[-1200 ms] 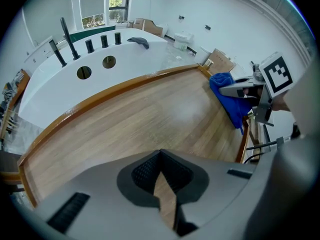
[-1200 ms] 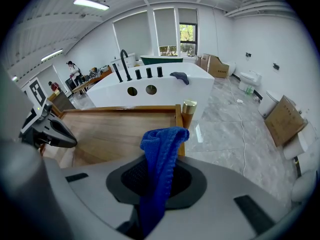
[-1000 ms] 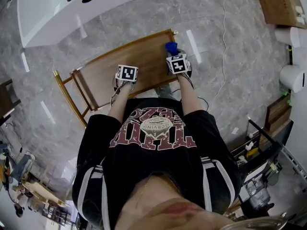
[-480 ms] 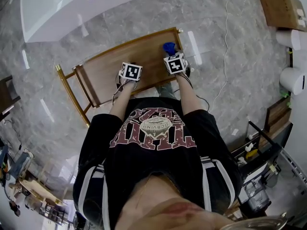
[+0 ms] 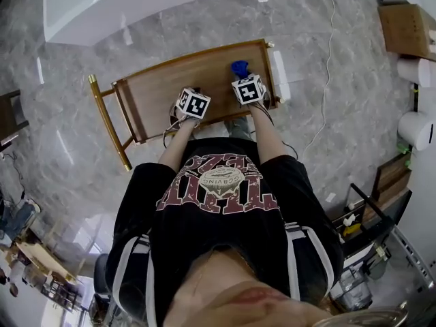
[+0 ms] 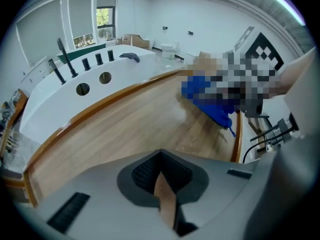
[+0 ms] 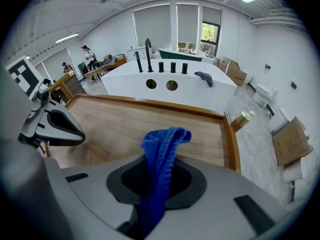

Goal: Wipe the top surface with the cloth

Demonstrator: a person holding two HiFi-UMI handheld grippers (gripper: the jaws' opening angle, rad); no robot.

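The wooden top surface [image 5: 170, 87] with a gold rim lies in front of me. My right gripper [image 5: 242, 77] is over its right part, shut on a blue cloth [image 5: 239, 67]. In the right gripper view the blue cloth [image 7: 160, 149] rises bunched from between the shut jaws of the right gripper [image 7: 158, 170], above the wooden top [image 7: 120, 121]. My left gripper [image 5: 191, 95] hovers over the top's near middle. Its jaws in the left gripper view [image 6: 161, 160] are shut with nothing in them. From there the cloth [image 6: 205, 101] shows at the right on the wood [image 6: 125, 126].
A white tub-like counter [image 5: 136, 5] with black fittings stands beyond the table. A cable [image 5: 327, 67] trails on the marble floor to the right. Cardboard boxes [image 5: 405, 26] and white rolls [image 5: 415, 125] stand at the far right. The left gripper's body [image 7: 50, 124] shows left of the cloth.
My right gripper has carried the cloth leftwards along the top, away from its right edge. The left gripper has kept its place over the wood.
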